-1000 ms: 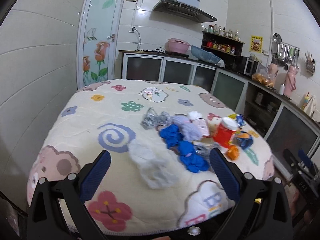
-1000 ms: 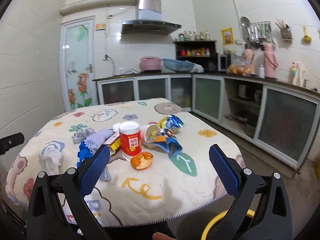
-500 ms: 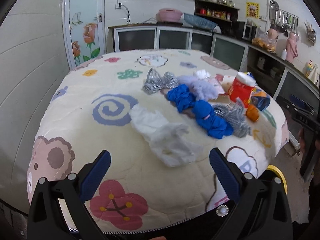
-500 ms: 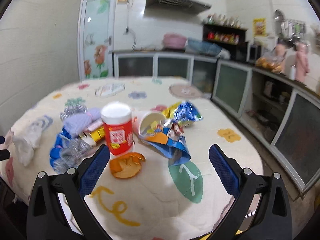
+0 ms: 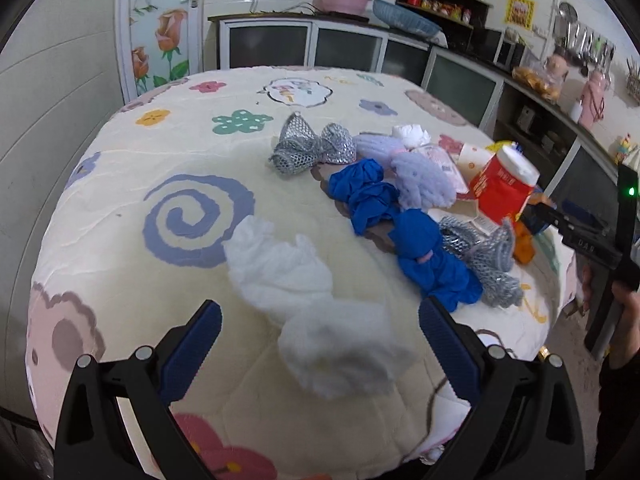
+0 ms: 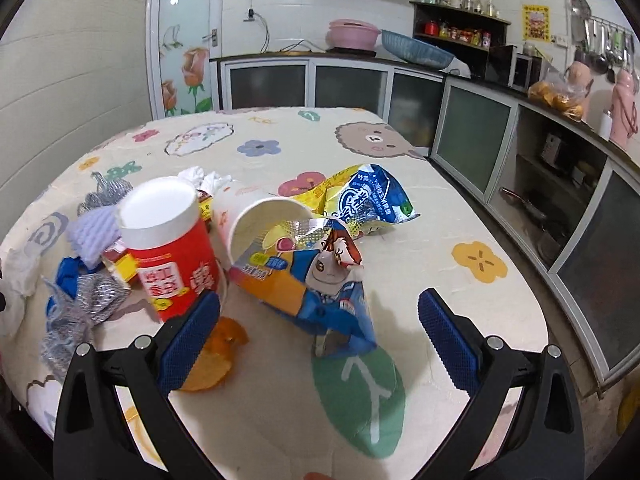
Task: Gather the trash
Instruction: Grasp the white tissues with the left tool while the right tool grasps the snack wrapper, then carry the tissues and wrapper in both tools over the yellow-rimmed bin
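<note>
L gripper (image 5: pixel 320 344) has its blue-padded fingers (image 5: pixel 192 344) spread wide, holding nothing. Crumpled white tissue wad (image 5: pixel 316 312) lies between them, its near end just ahead of the tips, not touching either pad. Soft, wrinkled, lumpy stuff; long axis runs diagonal from far-left near the purple spiral print (image 5: pixel 192 216) to near-right, fatter end toward the gripper.

R gripper (image 6: pixel 318 336) is spread wide too, nothing held. Orange-and-blue snack wrapper (image 6: pixel 316 280) sits between its fingers, lower tip about level w/ the pads; glossy crinkled foil, torn silver inside showing, long axis roughly far-left to near-right. Its upper end touches the mouth of a white paper cup (image 6: pixel 260 224) lying on its side, opening facing the camera. Behind that, a yellow-blue chip bag (image 6: pixel 360 200), crumpled and shiny. Left finger pad (image 6: pixel 188 340) overlaps an orange peel (image 6: pixel 212 356), curled, waxy; contact can't be told. Just beside stands a red canister (image 6: pixel 172 248) w/ white lid, upright, cylindrical.

Further along the pile: blue crumpled cloths (image 5: pixel 400 232), silver mesh scrubbers (image 5: pixel 308 148), pale purple ribbed sponges (image 5: pixel 420 180), all close together, many touching. Everything rests on a quilted cream tablecloth (image 5: pixel 120 280) w/ cartoon flowers, over a round-edged table. R gripper's black body also shows at the left view's right edge, in a hand (image 5: pixel 624 320).
</note>
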`<state>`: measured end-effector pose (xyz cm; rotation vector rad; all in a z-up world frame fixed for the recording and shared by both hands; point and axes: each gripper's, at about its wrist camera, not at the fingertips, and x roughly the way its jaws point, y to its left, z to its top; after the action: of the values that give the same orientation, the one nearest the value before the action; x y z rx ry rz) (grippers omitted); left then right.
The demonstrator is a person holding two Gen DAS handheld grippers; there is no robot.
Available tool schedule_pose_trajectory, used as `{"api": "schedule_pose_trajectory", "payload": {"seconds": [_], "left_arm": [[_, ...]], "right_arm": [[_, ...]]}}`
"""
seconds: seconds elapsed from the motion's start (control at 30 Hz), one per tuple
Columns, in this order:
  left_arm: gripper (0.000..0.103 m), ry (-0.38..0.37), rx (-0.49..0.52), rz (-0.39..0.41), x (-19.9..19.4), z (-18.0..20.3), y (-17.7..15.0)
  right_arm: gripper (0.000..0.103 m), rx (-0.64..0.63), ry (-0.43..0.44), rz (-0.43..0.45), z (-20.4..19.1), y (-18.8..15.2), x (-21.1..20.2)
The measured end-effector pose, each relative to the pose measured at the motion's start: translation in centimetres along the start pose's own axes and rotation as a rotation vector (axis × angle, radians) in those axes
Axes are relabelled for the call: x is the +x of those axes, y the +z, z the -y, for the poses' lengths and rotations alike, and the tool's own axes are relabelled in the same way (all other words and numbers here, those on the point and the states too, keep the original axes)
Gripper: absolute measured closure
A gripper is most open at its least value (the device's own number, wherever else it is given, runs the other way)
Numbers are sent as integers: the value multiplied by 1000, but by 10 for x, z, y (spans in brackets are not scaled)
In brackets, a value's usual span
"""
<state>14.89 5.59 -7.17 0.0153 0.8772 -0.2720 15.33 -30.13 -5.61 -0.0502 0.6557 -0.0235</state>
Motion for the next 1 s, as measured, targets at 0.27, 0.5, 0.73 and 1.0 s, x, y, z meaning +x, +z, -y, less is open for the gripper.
{"api": "schedule_pose_trajectory", "payload": {"seconds": [0.27, 0.5, 0.73, 1.0], "left_arm": [[8, -83, -82, -99, 38, -10, 7], [20, -100, -56, -98, 51, -3, 16], [48, -79, -52, -67, 51, -5, 15], [85, -105, -114, -44, 48, -22, 16]], "right_arm": [[8, 59, 54, -83, 18, 10, 35], [14, 17, 88, -133, 12, 16, 51], [27, -3, 92, -151, 4, 16, 58], [72, 56, 83, -137, 10, 16, 55]]}}
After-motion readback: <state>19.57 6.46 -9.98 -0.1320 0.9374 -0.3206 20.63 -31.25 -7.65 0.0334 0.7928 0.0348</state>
